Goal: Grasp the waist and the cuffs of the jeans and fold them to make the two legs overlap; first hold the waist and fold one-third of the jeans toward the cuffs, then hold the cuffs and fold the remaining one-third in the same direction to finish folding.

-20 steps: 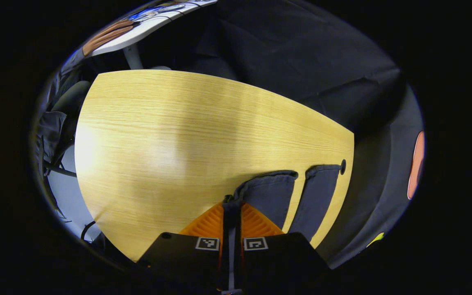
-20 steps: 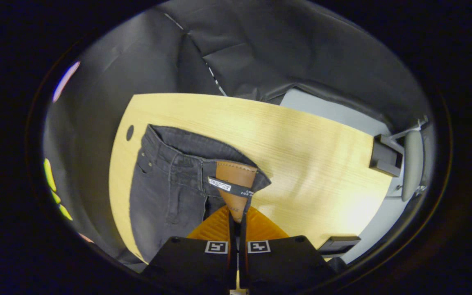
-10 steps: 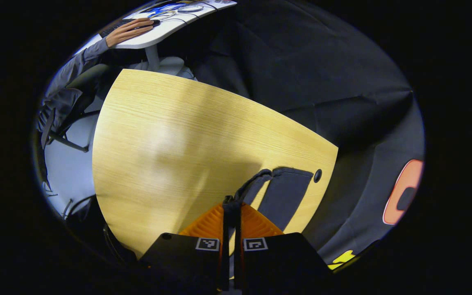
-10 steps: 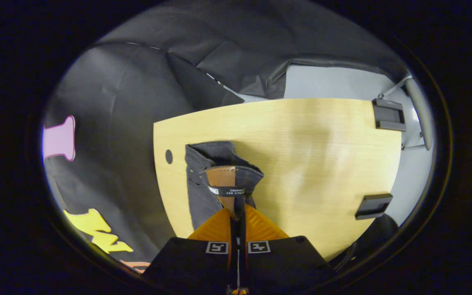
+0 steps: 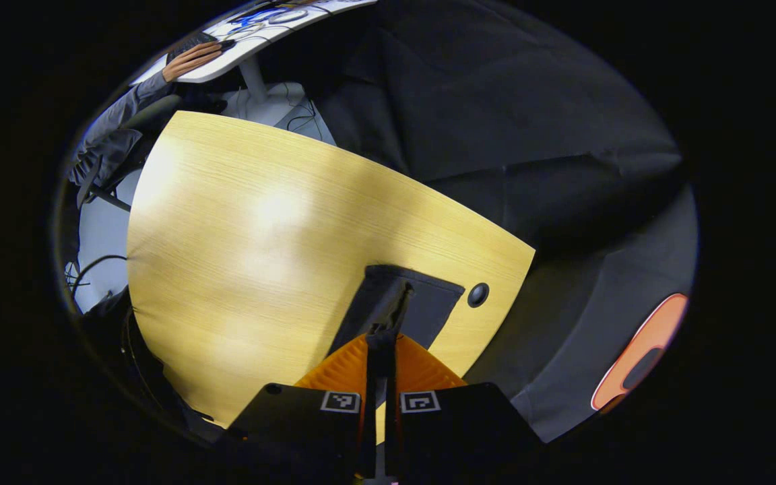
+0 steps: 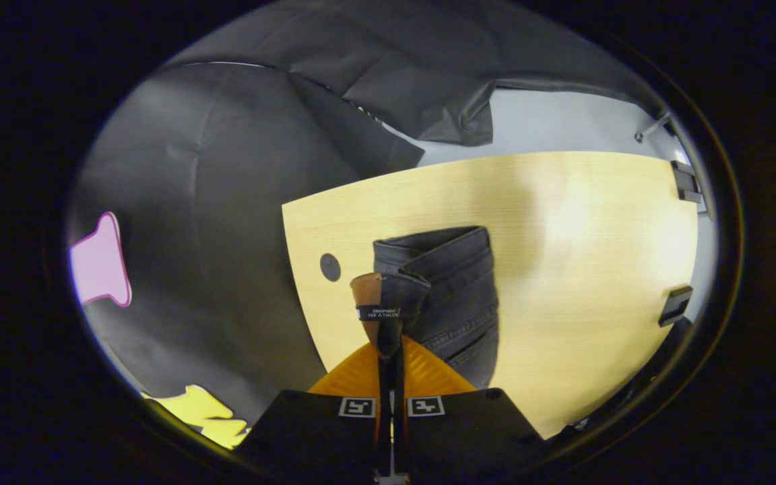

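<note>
Dark grey jeans lie on a light wooden table (image 5: 240, 229). In the left gripper view my left gripper (image 5: 380, 340) is shut on a cuff, and that leg hangs over the other leg (image 5: 422, 303) lying flat by the table's right edge. In the right gripper view my right gripper (image 6: 390, 350) is shut on the waistband at its brown leather patch (image 6: 369, 296). The waist (image 6: 455, 283) is turned over onto itself, its far half resting on the table (image 6: 597, 256).
A round cable hole (image 5: 477, 294) sits in the table beside the cuffs; the same kind of hole (image 6: 330, 267) shows near the waist. Black cloth hangs behind the table. A person's hand (image 5: 189, 59) rests on a white desk at the far left.
Both grippers have carried their ends sideways across the table. The held leg now covers the other leg, and the waist has doubled over where it lay spread a second ago.
</note>
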Demonstrator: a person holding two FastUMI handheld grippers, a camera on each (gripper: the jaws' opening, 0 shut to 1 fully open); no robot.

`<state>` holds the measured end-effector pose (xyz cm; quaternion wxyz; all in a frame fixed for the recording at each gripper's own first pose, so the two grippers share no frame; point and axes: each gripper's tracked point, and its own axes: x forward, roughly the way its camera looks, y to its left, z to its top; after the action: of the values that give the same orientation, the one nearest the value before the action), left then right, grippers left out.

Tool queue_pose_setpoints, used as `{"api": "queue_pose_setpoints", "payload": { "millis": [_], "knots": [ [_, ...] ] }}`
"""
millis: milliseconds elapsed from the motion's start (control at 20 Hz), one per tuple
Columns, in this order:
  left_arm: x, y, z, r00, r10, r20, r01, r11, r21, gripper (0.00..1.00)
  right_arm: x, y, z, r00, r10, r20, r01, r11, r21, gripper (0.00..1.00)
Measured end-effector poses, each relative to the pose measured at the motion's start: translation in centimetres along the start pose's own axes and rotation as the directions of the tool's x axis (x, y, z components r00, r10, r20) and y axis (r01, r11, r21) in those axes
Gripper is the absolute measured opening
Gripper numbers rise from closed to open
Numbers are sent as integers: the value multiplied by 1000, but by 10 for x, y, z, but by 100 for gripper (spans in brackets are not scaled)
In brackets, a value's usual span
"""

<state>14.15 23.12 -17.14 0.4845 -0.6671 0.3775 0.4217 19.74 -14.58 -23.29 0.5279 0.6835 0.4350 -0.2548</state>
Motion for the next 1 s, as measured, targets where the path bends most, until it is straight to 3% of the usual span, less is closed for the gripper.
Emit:
{"api": "queue_pose_setpoints", "payload": {
  "millis": [150,400,700,800,900,950,1000],
  "knots": [
    [39,-30,-6,999,32,3,-32,999,-3,8,34,17,3,1000,-20,0,20,1000,-2,2],
    [106,-79,-24,1000,-6,-22,8,997,72,10,79,26,12,999,-47,19,47,998,-34,2],
    [160,-93,-20,1000,-5,-26,6,1000,23,18,109,27,19,999,-40,30,40,999,2,5],
    [163,-92,-21,999,16,-48,-14,999,49,35,112,37,18,999,-16,44,17,1000,-20,17],
    [162,-91,-21,999,17,-52,-14,998,56,67,108,42,18,998,-1,61,5,998,-62,19],
    [158,-94,-20,999,7,-50,-4,998,62,84,105,45,17,998,8,66,-2,997,-82,29],
    [155,-94,-20,998,3,-56,1,998,69,100,101,46,14,998,14,69,-7,995,-98,31]
  ]
}}
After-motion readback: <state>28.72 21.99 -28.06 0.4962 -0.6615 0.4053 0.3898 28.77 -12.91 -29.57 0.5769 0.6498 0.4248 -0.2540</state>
